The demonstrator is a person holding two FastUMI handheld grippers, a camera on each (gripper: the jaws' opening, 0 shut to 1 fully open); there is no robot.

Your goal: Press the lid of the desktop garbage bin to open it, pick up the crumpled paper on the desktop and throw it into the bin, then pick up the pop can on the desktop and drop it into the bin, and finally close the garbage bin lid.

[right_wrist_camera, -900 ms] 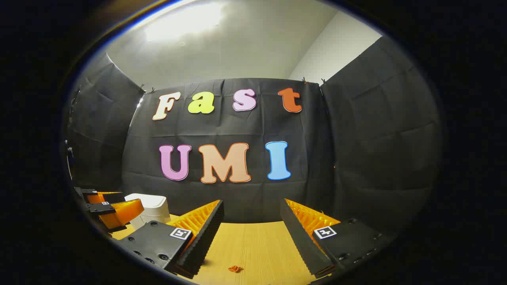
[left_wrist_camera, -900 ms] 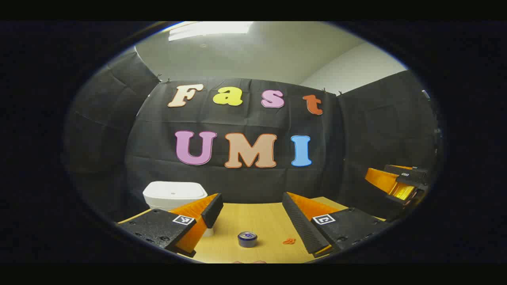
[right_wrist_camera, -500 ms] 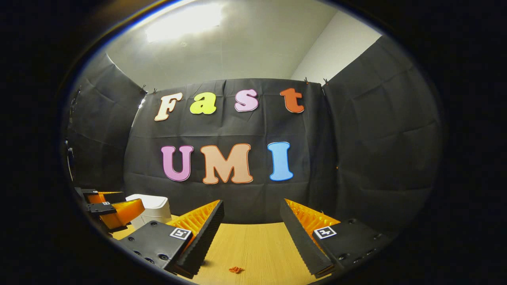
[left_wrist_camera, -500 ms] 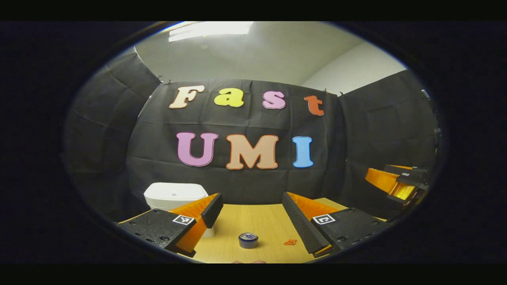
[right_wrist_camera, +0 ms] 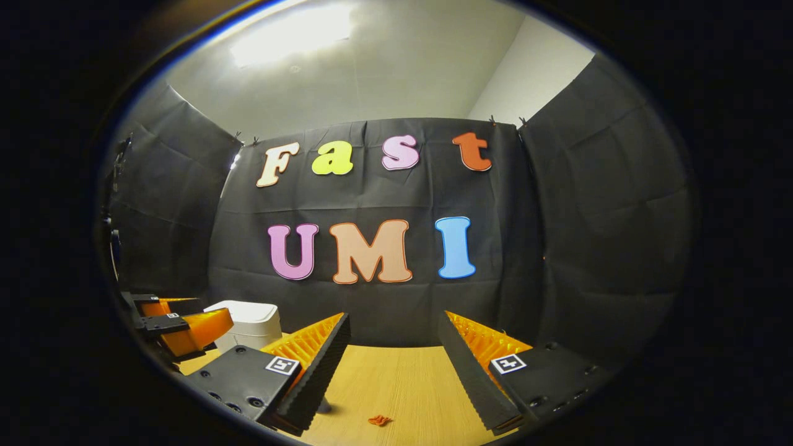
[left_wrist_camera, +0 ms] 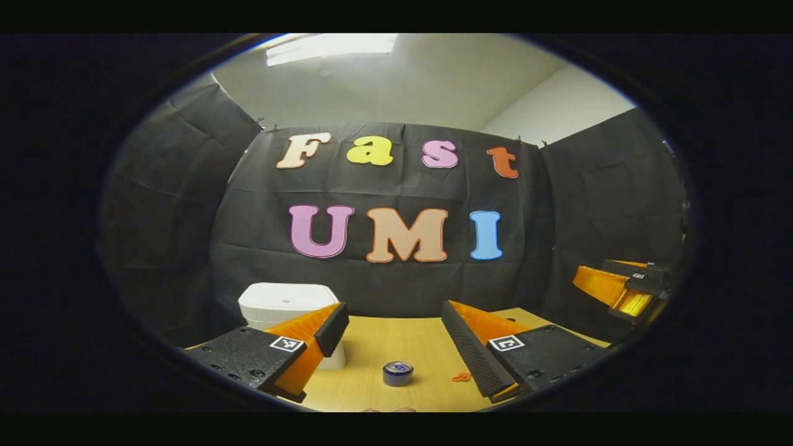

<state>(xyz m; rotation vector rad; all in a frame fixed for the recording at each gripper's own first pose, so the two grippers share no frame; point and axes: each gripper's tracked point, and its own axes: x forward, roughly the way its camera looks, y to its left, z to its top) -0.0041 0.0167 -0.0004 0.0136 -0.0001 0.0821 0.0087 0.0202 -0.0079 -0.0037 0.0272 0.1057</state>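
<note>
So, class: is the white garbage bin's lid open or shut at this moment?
Shut. In the left gripper view the lid lies flat on the garbage bin, with no gap visible.

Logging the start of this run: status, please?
Left gripper and right gripper both open, empty, above the table. Bin lid shut; pop can upright, untouched. Small orange scrap beside the can.

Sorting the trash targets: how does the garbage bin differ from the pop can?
The garbage bin is white, boxy and tall, with its lid shut; the pop can is blue, round and much smaller. The bin stands behind the left tongs' finger; the can lies between the fingers. Both rest on the wooden desktop.
</note>
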